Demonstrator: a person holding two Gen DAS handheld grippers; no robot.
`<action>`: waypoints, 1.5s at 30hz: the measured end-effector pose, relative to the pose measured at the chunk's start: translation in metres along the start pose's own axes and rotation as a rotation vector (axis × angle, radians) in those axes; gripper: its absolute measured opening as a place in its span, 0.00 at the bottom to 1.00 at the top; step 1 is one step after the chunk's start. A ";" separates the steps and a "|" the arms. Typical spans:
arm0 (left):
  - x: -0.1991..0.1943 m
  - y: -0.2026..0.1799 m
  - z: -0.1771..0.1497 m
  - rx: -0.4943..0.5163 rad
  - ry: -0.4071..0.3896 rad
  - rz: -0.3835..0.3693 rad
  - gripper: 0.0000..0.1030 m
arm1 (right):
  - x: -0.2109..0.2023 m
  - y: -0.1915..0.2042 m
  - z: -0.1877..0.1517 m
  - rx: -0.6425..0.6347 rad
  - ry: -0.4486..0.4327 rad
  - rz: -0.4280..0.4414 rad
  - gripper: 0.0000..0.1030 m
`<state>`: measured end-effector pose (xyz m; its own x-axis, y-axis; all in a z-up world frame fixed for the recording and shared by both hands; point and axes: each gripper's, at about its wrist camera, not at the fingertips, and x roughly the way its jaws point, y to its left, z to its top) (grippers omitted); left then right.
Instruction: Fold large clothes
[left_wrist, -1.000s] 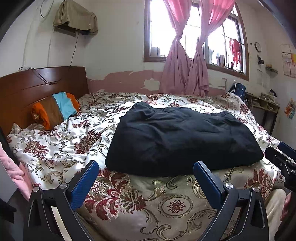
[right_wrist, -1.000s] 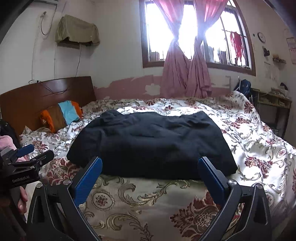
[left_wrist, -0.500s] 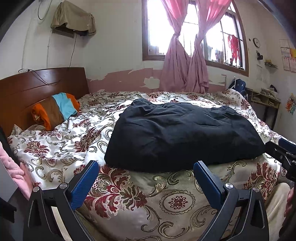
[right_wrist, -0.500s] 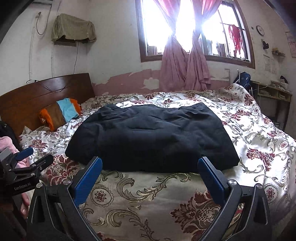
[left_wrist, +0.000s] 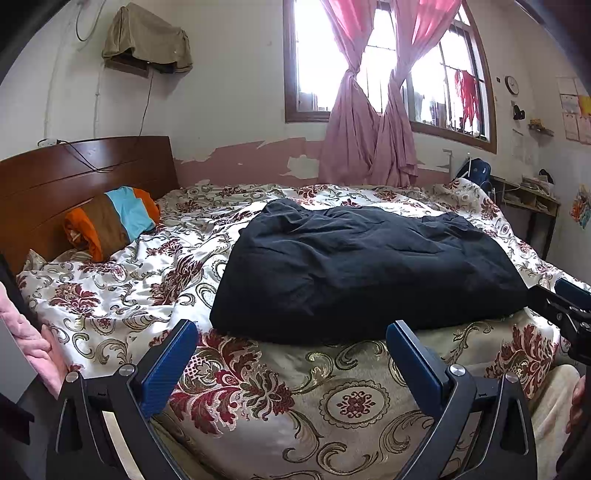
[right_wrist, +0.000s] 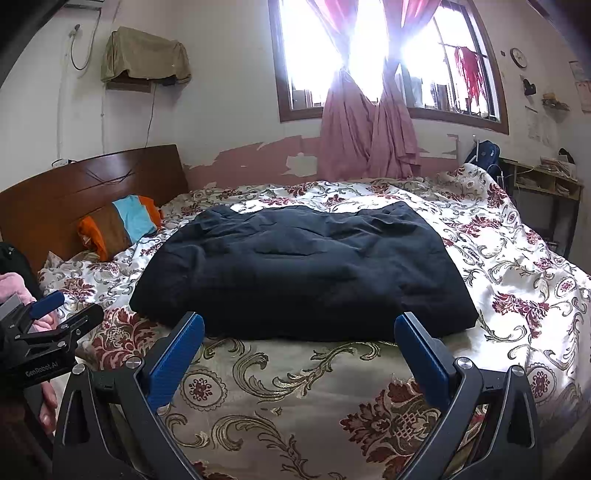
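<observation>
Floral-quilted bed (left_wrist: 110, 295), folded black garment (left_wrist: 362, 269), striped pillow (left_wrist: 110, 218)

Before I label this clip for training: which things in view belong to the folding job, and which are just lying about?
Belongs to the job:
- black garment, spread on the floral bedspread
- left gripper, open, empty
- right gripper, open, empty

Just lying about:
- striped pillow by the headboard
- pink curtains
- wall clock
- blue backpack
</observation>
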<state>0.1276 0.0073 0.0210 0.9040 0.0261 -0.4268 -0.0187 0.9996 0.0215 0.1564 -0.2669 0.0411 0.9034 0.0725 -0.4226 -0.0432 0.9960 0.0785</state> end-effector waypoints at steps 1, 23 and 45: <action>0.000 0.000 0.000 0.000 0.001 0.000 1.00 | 0.000 0.000 0.000 0.001 0.000 -0.001 0.98; -0.003 0.002 0.004 -0.003 -0.006 0.001 1.00 | -0.002 0.002 0.000 0.009 -0.004 -0.004 0.98; -0.003 0.002 0.003 -0.004 -0.008 0.000 1.00 | -0.002 0.001 -0.002 0.008 -0.003 -0.002 0.98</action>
<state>0.1260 0.0093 0.0253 0.9073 0.0259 -0.4197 -0.0201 0.9996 0.0183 0.1533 -0.2656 0.0401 0.9046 0.0702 -0.4204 -0.0376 0.9956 0.0853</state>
